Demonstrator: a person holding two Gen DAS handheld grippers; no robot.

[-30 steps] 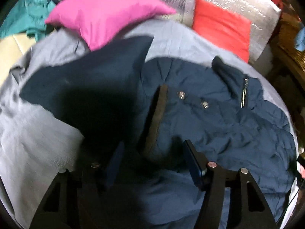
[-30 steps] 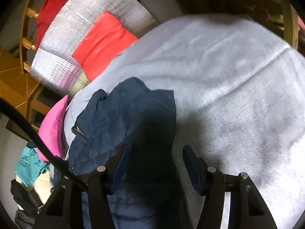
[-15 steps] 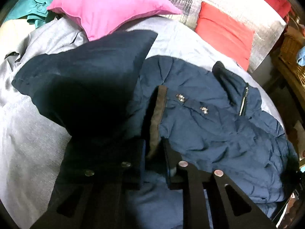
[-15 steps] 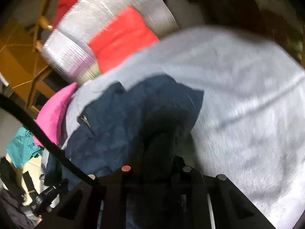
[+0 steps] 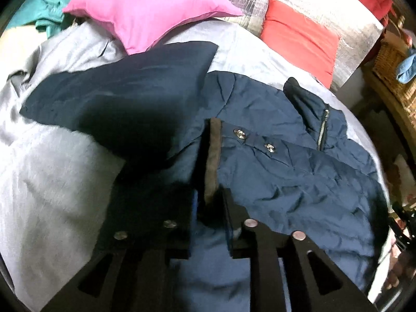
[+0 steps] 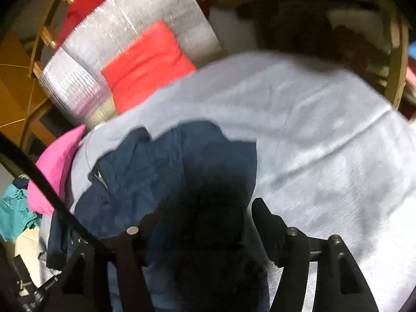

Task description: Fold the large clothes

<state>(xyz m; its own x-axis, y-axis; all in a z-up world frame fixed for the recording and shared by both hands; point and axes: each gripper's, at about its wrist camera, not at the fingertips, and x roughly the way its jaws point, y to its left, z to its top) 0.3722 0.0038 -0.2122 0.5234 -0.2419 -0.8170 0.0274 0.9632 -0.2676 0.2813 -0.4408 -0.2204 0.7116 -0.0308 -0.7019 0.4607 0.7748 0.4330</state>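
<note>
A navy padded jacket lies on a grey bedsheet, with snap buttons, a zip and a brown-trimmed front edge. One sleeve spreads to the left. My left gripper is shut on the jacket's brown-trimmed edge. In the right wrist view the jacket lies bunched on the sheet. My right gripper is open, its fingers either side of dark jacket fabric.
A pink pillow and a red cushion lie at the head of the bed against a silver padded panel. Teal clothes sit at the far left. A wicker basket stands at the right.
My left gripper closed on the jacket's brown-trimmed edge and stays shut. My right gripper closed on the fabric half a second ago and has opened again.
</note>
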